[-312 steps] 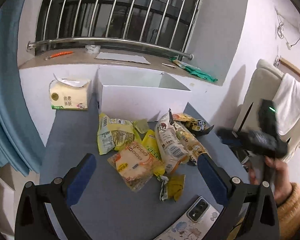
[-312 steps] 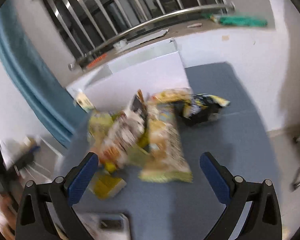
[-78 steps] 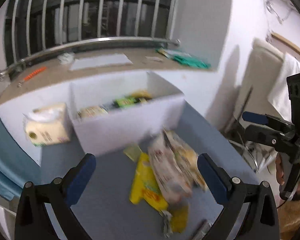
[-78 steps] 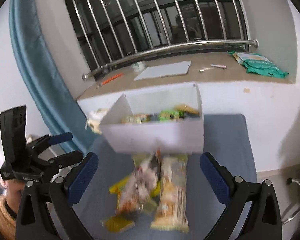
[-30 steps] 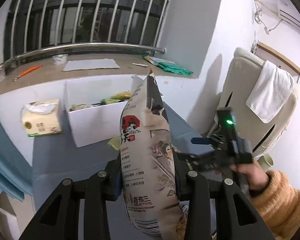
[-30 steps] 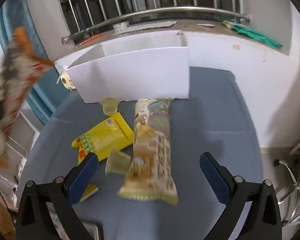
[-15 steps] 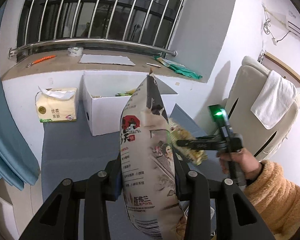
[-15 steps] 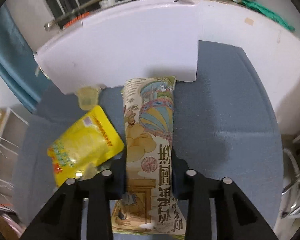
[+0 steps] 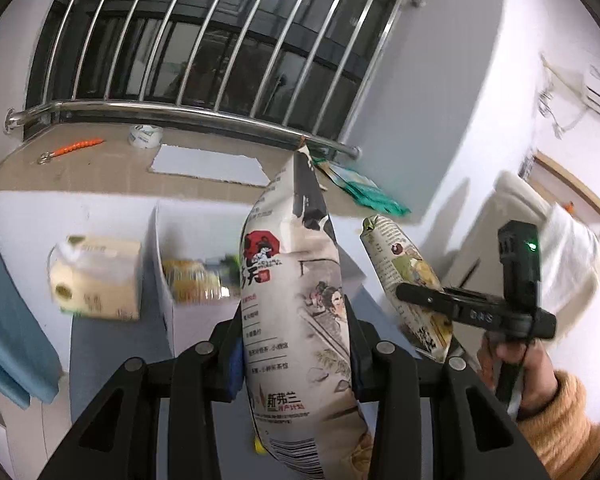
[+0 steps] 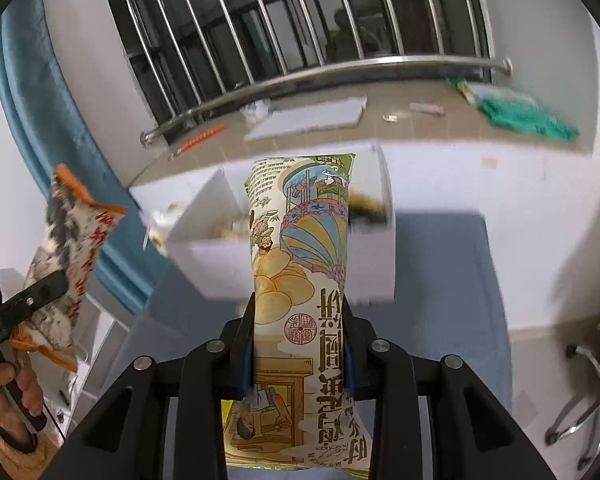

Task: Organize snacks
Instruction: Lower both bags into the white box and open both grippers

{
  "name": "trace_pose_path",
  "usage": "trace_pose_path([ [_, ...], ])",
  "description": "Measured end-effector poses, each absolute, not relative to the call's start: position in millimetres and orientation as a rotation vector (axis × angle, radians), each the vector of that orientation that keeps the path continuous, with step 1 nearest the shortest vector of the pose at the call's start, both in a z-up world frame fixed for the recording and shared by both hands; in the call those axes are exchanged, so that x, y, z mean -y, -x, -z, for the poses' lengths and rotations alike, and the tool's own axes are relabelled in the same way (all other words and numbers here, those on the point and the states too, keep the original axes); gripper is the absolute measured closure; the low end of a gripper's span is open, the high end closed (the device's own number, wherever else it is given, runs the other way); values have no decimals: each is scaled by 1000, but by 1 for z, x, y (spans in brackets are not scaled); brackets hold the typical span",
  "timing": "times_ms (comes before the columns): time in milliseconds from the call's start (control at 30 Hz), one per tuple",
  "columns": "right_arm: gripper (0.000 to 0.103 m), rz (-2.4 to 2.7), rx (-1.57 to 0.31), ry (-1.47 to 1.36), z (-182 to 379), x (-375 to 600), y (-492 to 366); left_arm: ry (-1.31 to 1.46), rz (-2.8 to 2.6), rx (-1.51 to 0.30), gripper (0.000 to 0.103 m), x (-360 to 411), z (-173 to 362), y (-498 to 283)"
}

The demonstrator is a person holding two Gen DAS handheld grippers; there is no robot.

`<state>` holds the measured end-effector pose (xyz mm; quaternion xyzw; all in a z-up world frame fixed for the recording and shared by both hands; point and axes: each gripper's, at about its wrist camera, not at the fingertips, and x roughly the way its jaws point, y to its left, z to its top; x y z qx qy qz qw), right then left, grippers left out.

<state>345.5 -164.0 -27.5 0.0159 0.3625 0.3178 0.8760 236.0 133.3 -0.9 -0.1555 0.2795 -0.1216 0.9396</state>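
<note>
My left gripper (image 9: 296, 356) is shut on a tall beige snack bag (image 9: 296, 312) with a red logo and holds it upright above the grey table. My right gripper (image 10: 300, 352) is shut on a long chips bag (image 10: 300, 264) with a balloon picture, lifted off the table. Each gripper shows in the other's view: the right gripper (image 9: 424, 300) with its chips bag (image 9: 404, 272), and the beige bag (image 10: 68, 256) at far left. The white box (image 9: 168, 280), also in the right wrist view (image 10: 372, 272), stands ahead with several snacks inside.
A tissue pack (image 9: 96, 280) sits left of the box. A windowsill (image 9: 100, 168) with papers and a green packet (image 10: 528, 116) runs behind. A blue curtain (image 10: 40, 120) hangs at left. A beige chair (image 9: 540, 240) stands right of the grey table (image 10: 440, 300).
My right gripper has lifted the chips bag off the table and raised it toward the box. My left gripper has carried the beige bag nearer the box.
</note>
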Motion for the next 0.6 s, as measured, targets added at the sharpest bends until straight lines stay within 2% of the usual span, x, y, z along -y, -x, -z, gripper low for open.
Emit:
trace_pose_path([
  [133,67,-659,-798,-111,24,142,-391,298,208,-596,60,-134,-8,-290],
  [400,66,-574,-774,-45,18,94,-469,243,123,-651,57,-130,0,-371],
  [433,64,-568,-772,-42,23,89,-474,233,91,-657,38,-130,2,-376],
  [467,57,-567,-770,-36,23,86,-478,220,47,-680,5,-130,5,-382],
  [500,23,-573,-776,-30,25,80,-481,215,18,-695,1,-130,8,-384],
  [533,6,-579,-784,-28,26,78,-482,213,16,-706,0,-131,11,-385],
  [567,0,-592,-760,-41,25,80,-479,211,31,-714,0,-132,13,-385],
  [600,0,-607,-736,-46,23,82,-476,200,43,-726,0,-132,16,-384],
])
